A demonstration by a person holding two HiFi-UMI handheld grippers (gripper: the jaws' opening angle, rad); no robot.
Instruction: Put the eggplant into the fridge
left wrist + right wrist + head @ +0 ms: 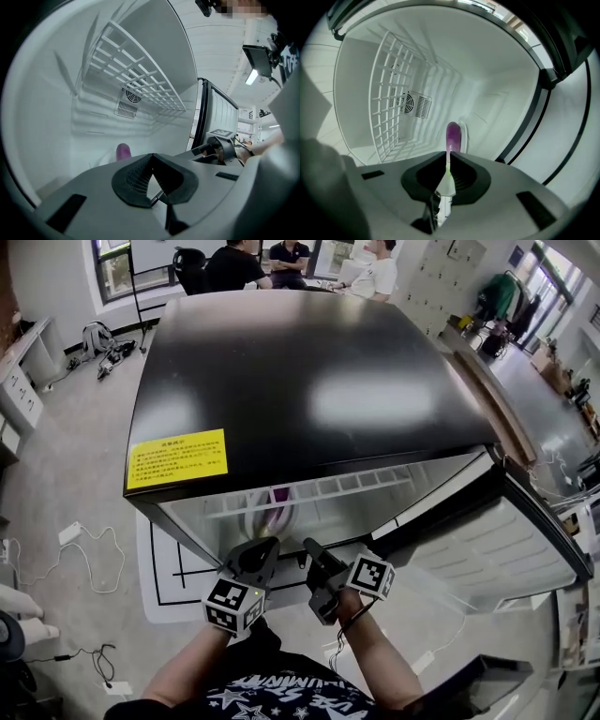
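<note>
The purple eggplant (278, 507) lies inside the open fridge (309, 381), next to a white curved piece. Its tip shows over the jaws in the left gripper view (123, 151). In the right gripper view the eggplant (453, 136) is straight ahead, some way beyond the jaws. My left gripper (265, 545) (152, 158) is shut and holds nothing, at the fridge's front opening. My right gripper (309, 547) (447, 153) is beside it, shut with only a pale sliver between its pads. Neither gripper touches the eggplant.
The fridge door (487, 540) stands open to the right. A white wire shelf (140, 75) (389, 103) spans the inside, with a fan vent (131, 98) on the back wall. Cables (84, 549) lie on the floor at left. People sit at the back (281, 263).
</note>
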